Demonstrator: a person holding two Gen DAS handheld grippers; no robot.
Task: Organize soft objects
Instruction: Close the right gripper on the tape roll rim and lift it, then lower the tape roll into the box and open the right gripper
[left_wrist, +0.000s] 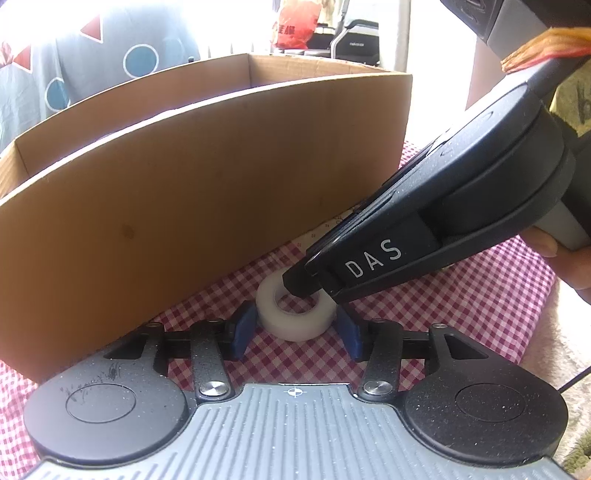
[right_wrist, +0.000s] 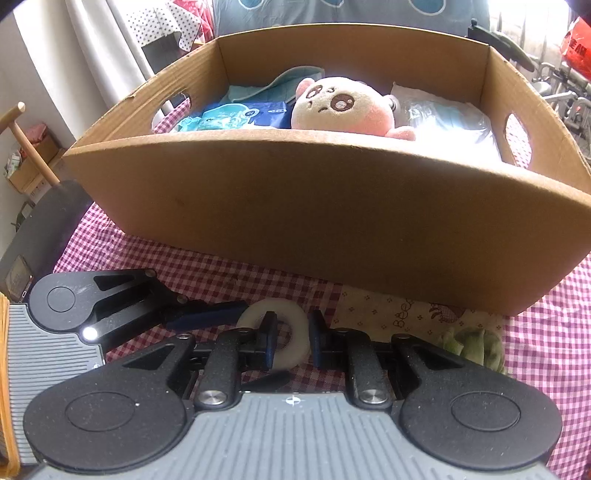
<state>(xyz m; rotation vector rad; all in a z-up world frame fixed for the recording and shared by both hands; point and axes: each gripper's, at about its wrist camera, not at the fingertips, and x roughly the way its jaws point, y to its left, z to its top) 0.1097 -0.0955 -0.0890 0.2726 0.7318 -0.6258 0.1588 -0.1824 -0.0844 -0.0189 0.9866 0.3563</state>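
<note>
Tape roll (left_wrist: 295, 314), white, lies flat on the checked cloth (left_wrist: 461, 314) at lower centre, just before the cardboard box (left_wrist: 184, 206). Left gripper (left_wrist: 295, 328) brackets it with blue pads (left_wrist: 242, 328) beside its sides, contact unclear. Right gripper (right_wrist: 291, 345), nearly closed, pinches the roll's wall, one finger inside the hole. Plush toy (right_wrist: 343, 107) sits in the box.
</note>
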